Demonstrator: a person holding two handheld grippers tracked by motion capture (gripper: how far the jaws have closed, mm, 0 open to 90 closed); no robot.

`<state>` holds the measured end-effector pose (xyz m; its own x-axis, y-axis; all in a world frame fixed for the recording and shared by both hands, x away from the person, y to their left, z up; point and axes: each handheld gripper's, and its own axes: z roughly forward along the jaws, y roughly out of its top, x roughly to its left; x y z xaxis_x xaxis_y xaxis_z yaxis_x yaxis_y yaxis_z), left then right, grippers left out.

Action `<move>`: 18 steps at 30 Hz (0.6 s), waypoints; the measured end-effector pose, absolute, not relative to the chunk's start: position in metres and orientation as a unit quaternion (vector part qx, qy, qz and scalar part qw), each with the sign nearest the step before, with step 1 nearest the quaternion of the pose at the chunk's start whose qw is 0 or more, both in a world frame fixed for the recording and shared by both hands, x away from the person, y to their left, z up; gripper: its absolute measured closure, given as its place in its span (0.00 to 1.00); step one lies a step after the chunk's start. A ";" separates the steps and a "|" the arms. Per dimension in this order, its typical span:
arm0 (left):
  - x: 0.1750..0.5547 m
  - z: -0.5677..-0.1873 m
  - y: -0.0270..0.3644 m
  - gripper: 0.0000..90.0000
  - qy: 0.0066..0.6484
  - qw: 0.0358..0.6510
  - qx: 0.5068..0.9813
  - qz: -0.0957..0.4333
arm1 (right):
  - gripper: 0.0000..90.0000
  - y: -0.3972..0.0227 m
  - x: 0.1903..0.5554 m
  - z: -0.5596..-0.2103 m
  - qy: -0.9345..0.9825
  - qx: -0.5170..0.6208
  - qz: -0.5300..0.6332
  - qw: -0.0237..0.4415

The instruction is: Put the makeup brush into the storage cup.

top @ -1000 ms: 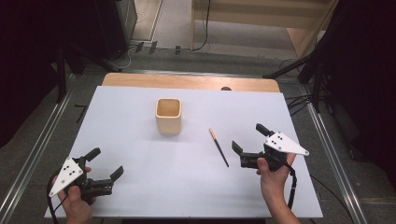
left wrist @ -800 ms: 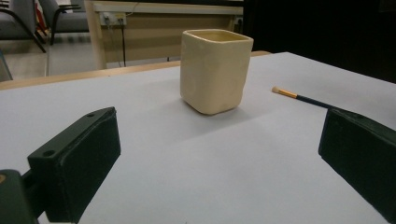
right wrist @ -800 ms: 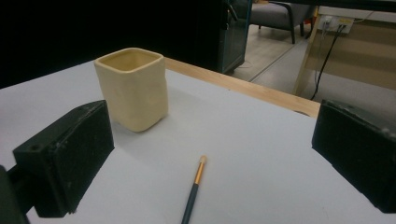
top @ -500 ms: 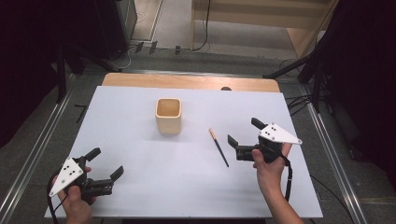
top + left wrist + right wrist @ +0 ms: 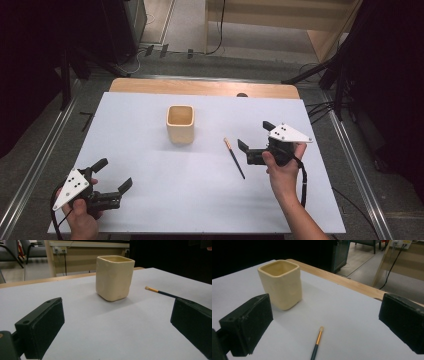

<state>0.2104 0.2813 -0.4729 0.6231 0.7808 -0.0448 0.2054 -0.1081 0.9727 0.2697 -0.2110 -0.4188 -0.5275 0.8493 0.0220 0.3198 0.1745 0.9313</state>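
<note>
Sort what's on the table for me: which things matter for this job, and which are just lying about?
In the job:
- paintbrush, lying flat just ahead of the open right tool
- cream square cup, standing upright

Lying about:
- nothing else on the white table; the open left tool is at the near left corner

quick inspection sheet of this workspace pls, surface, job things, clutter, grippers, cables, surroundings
surface: white table top, with a wooden strip showing along its far edge.
job's things: cream square cup stands upright and looks empty; a thin dark brush with a pale tip lies flat to its right, apart from it.
clutter: nothing seen.
grippers: right hand-held gripper open, jaws pointing at the brush, not touching it; left hand-held gripper open at the near left corner, holding nothing.
cables: one cable trails from the right hand-held gripper along the forearm; more cables lie on the floor beyond the table.
surroundings: metal floor rails on both sides, dark stands, wooden furniture behind.
</note>
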 end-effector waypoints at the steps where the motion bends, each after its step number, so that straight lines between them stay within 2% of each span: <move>1: 0.210 -0.473 0.281 0.00 0.352 0.567 0.700 0.254 | 0.00 -0.210 0.271 -0.419 0.721 0.407 0.494 0.267; 7: 0.210 -0.473 0.281 0.00 0.352 0.567 0.700 0.254 | 0.00 -0.208 0.279 -0.418 0.728 0.410 0.485 0.257; 18: 0.211 -0.473 0.281 0.00 0.350 0.567 0.702 0.253 | 0.00 -0.199 0.296 -0.420 0.765 0.418 0.444 0.208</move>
